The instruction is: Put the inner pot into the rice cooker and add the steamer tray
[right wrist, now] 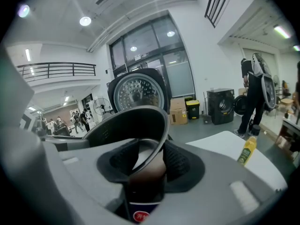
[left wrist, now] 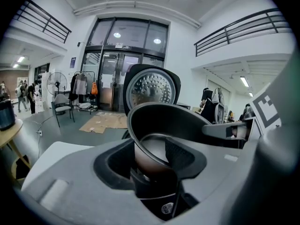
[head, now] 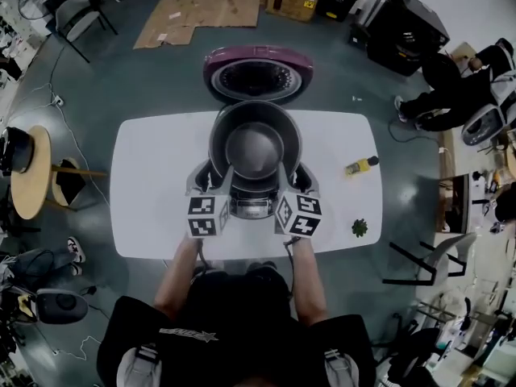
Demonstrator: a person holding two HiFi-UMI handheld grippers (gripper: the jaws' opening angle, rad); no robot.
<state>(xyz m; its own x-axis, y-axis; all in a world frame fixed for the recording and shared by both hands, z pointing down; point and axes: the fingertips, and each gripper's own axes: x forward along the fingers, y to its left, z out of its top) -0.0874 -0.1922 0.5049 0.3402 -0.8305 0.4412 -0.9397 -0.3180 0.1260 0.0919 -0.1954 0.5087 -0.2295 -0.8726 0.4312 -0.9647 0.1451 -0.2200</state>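
The dark metal inner pot [head: 255,145] hangs level over the rice cooker body [head: 251,207], which stands mid-table with its maroon lid [head: 258,75] swung open at the back. My left gripper [head: 211,181] is shut on the pot's left rim and my right gripper [head: 300,181] on its right rim. In the left gripper view the rim [left wrist: 159,118] runs between the pads of the gripper [left wrist: 152,156], with the cooker [left wrist: 161,206] below. In the right gripper view the gripper [right wrist: 149,161] clamps the rim [right wrist: 131,123] the same way. No steamer tray shows in any view.
The white table [head: 153,176] carries a yellow bottle [head: 361,165] and a small green object [head: 359,227] at the right. A round wooden side table [head: 28,172] stands left, a chair [head: 427,256] right, and flattened cardboard [head: 201,10] lies on the floor behind.
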